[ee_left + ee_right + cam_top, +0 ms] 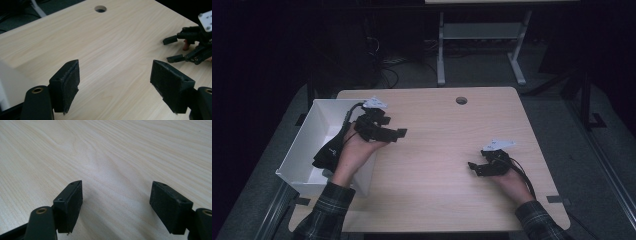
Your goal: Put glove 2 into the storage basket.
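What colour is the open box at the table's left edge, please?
The open rectangular box is white, shown best in the high view, beside the left gripper.

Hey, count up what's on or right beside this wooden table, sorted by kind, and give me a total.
Grippers: 2, the left gripper and the right gripper, both open with nothing between the jaws
White box: 1, the box at the table's left edge
Cable hole in the table top: 1, the hole
Total: 4
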### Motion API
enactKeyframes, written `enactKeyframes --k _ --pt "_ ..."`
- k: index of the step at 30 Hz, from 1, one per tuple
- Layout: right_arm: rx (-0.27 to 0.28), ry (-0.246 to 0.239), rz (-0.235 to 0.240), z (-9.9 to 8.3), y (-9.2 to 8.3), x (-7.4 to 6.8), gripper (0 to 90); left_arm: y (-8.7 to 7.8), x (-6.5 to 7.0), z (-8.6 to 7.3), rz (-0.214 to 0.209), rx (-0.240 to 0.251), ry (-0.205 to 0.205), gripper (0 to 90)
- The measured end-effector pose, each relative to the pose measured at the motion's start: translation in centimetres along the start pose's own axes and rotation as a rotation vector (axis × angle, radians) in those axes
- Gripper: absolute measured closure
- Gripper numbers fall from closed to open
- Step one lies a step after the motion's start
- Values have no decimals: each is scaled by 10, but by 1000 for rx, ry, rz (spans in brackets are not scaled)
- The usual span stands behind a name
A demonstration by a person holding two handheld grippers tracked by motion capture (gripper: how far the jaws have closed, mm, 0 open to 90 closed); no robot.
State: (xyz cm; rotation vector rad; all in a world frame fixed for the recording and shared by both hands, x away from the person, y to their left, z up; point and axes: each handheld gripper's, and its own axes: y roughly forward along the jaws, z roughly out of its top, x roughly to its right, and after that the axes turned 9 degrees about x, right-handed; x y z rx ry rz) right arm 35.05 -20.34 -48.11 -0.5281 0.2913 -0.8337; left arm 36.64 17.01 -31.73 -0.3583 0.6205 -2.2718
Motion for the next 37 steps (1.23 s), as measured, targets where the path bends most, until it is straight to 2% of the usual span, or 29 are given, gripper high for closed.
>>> enactKeyframes --k 3,6,13,20,22,28,31,37 --pt "0 -1 1 0 0 0 266 13 11 -6 -20 -5 6 231" --pt "0 -1 1 0 0 0 265 27 19 -15 -54 -32 25 227" --pt "0 -2 2 0 0 0 264 52 30 -40 -98 -56 40 205" --pt "0 -2 2 0 0 0 264 72 33 -64 -94 -93 52 201" --pt "0 -2 3 0 0 0 264 76 33 -71 -92 -112 66 200" --pt "0 -2 2 0 0 0 264 88 36 -90 -94 -153 64 200" --pt "0 -2 2 0 0 0 264 91 35 -93 -92 -153 61 199" --pt "0 -2 2 0 0 0 264 94 35 -98 -88 -169 81 199"
